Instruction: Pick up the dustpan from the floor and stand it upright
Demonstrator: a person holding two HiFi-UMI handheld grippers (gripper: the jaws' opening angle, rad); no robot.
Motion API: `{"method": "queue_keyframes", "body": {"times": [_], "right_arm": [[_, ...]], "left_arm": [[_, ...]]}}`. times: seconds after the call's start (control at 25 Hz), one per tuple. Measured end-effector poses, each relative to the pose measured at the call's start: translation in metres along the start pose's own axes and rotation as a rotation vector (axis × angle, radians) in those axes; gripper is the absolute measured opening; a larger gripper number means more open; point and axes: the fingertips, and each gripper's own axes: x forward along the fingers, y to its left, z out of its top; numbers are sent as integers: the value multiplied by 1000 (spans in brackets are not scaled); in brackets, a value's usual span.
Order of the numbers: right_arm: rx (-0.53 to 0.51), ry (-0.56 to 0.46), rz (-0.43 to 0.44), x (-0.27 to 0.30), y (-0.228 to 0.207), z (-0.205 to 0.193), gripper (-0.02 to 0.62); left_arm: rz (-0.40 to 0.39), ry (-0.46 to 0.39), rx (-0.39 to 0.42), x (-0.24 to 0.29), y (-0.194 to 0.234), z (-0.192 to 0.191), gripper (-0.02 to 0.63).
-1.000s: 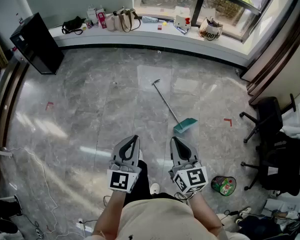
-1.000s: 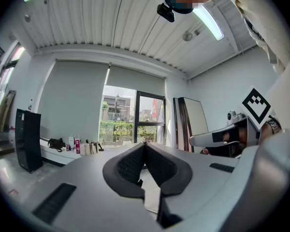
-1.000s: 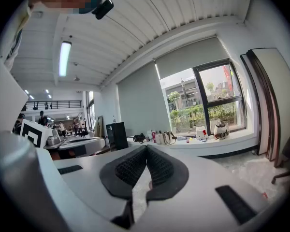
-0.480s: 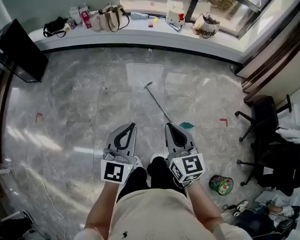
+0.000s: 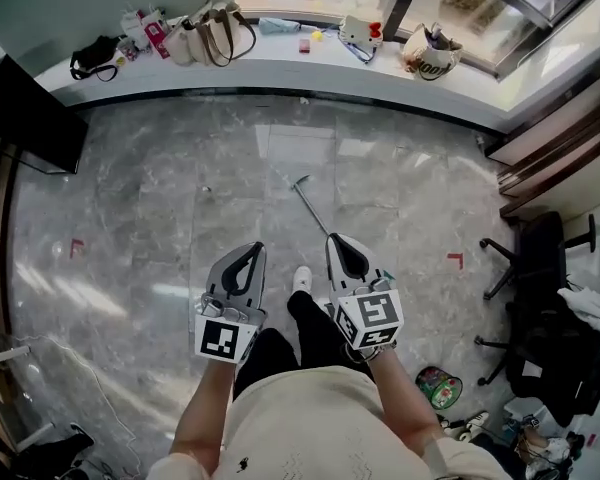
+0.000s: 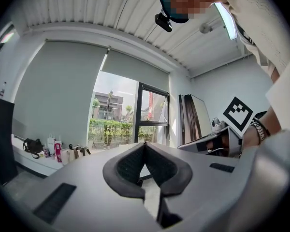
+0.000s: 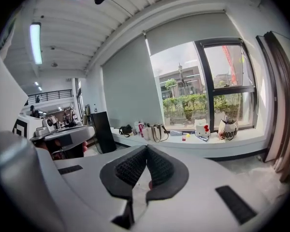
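Note:
In the head view the dustpan's long metal handle [image 5: 313, 206] lies slanted on the grey marble floor, just ahead of my right gripper [image 5: 342, 240]. That gripper covers the pan end. My left gripper [image 5: 248, 251] is held beside it, a little to the left. Both are empty, with their tips together, and both are above the floor and apart from the handle. The left gripper view shows my left gripper [image 6: 145, 145] shut and pointing level at the window. The right gripper view shows my right gripper [image 7: 146, 148] shut and pointing at the window ledge. Neither gripper view shows the dustpan.
A curved white window ledge [image 5: 280, 73] carries bags and small items along the far wall. A black screen [image 5: 25, 118] leans at the left. Office chairs [image 5: 540, 298] stand at the right, with a green round tin [image 5: 439, 385] on the floor near them. The person's shoe [image 5: 301, 279] is between the grippers.
The person has walked toward the dustpan with both grippers held out in front. The handle is now close, and the teal pan has slipped out of sight behind the right gripper.

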Motion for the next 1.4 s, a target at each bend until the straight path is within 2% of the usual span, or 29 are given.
{"method": "queue_keyframes", "body": {"times": [0.16,0.28,0.44,0.56,0.68,0.88,1.0,1.12,1.2,1.4], "right_arm": [[-49,133,48,83,-32,-8,17],[-69,250,60,143,-49,-31,17],[-68,336,68,228,-72,-79,17],[-58,427,59,285,-88,-137,17],[-49,505,60,349,-113,-212,17],[-1,659,111,440,-165,-384,18],[38,737,121,487,-202,-479,18],[-3,840,139,527,-231,-571,28],[-32,901,156,548,-250,-628,77],[-34,955,140,603,-298,-734,106]], "left_arm": [[15,20,-5,68,42,-22,11],[29,48,-30,109,79,-48,11],[32,98,-46,155,130,-113,11],[-3,145,-59,175,155,-181,11],[-44,177,-50,198,176,-260,11],[-124,210,38,226,201,-395,11],[-137,212,65,248,220,-478,11],[-161,215,77,265,236,-564,11],[-196,204,108,278,245,-616,11],[-195,161,33,304,270,-730,11]]}}
